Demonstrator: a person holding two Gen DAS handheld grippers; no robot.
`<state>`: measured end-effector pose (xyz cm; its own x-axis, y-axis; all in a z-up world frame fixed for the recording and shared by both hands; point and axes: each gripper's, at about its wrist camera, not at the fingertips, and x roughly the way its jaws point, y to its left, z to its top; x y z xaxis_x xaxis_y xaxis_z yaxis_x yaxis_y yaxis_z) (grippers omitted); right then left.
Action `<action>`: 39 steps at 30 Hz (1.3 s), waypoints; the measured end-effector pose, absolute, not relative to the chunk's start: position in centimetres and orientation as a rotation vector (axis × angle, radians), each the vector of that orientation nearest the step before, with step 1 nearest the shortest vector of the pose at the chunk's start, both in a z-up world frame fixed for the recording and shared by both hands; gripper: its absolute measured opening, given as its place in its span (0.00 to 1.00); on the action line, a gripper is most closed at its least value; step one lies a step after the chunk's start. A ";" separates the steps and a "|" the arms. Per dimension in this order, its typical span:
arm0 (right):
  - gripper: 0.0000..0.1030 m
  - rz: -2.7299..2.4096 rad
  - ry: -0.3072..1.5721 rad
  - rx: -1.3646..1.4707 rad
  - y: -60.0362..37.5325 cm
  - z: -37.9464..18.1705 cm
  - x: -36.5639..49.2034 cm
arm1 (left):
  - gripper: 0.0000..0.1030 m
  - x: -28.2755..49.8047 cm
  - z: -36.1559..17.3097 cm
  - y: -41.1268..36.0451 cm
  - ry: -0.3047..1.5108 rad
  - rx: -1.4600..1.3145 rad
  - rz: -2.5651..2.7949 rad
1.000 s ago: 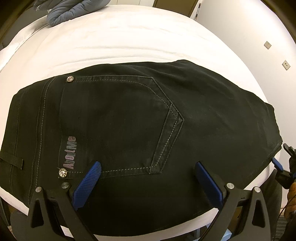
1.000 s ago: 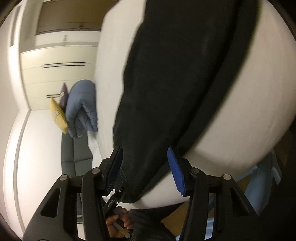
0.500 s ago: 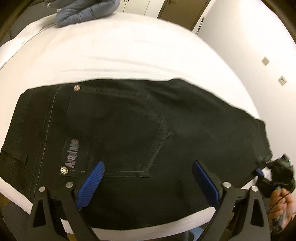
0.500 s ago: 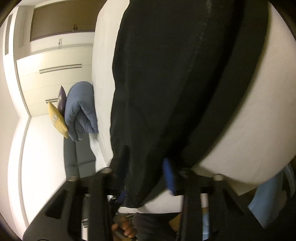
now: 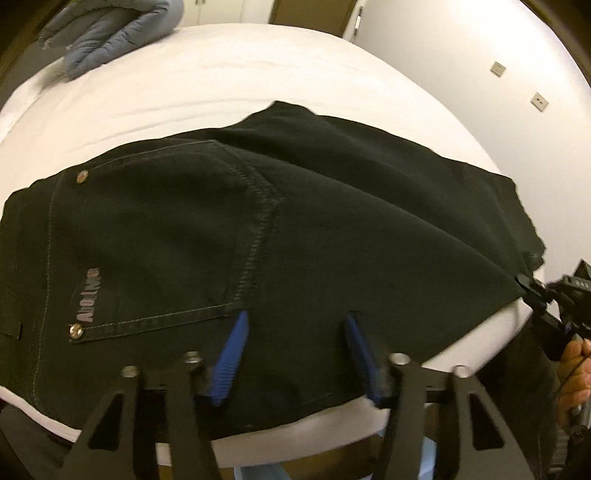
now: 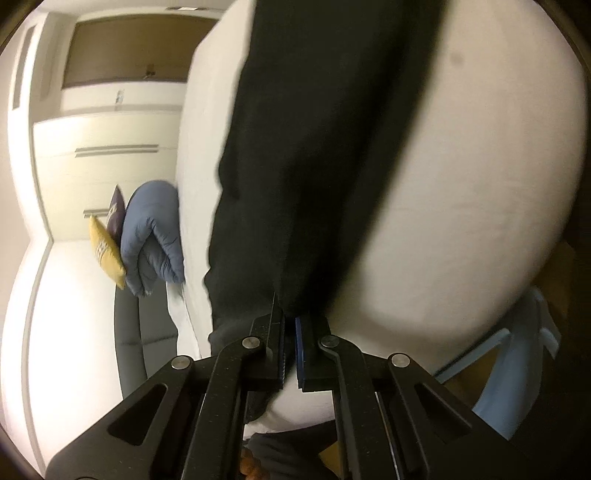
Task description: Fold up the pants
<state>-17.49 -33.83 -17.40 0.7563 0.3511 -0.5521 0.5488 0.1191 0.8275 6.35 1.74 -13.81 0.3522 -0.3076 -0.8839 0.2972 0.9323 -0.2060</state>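
Note:
Black pants (image 5: 295, 229) lie folded on the white bed (image 5: 229, 81), back pocket and logo up, waistband at the left. My left gripper (image 5: 295, 325) hangs over their near edge beside the pocket's lower corner, its blue fingers (image 5: 231, 354) partly closed with cloth between them. In the right wrist view the pants (image 6: 314, 147) run away as a dark band, and my right gripper (image 6: 290, 321) is shut on their end at the bed's edge. The right gripper also shows at the far right of the left wrist view (image 5: 535, 291).
A blue-grey padded jacket (image 5: 110, 33) lies at the far left corner of the bed, also in the right wrist view (image 6: 151, 236) beside a yellow cushion (image 6: 105, 251). A white wall with sockets (image 5: 498, 66) stands to the right. Wardrobe doors (image 6: 103, 147) are beyond.
My right gripper has closed on the end of the pants. My left gripper's fingers have narrowed over the near edge, and the cloth has bunched upward near the pocket.

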 end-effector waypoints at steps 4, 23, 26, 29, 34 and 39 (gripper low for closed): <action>0.03 -0.152 0.780 1.468 -34.1 -18.6 -17.7 | 0.16 7.1 -13.8 3.8 1.166 -0.093 -0.366; 0.43 -0.279 0.639 1.299 -43.8 -11.1 -21.5 | 0.67 10.7 -13.2 13.6 1.084 -0.165 -0.089; 0.43 -0.332 0.578 1.345 -47.0 -11.3 -22.1 | 0.68 11.4 -12.1 14.3 1.039 -0.166 -0.073; 0.43 -0.359 0.598 1.402 -48.7 -12.6 -21.7 | 0.70 11.7 -11.4 14.1 1.020 -0.170 -0.091; 0.41 -0.402 0.649 1.438 -49.3 -13.9 -20.8 | 0.72 13.1 -13.1 13.6 1.082 -0.113 -0.074; 0.36 -0.383 0.574 1.533 -50.0 -14.6 -21.5 | 0.72 14.6 -13.7 14.3 1.100 -0.155 -0.044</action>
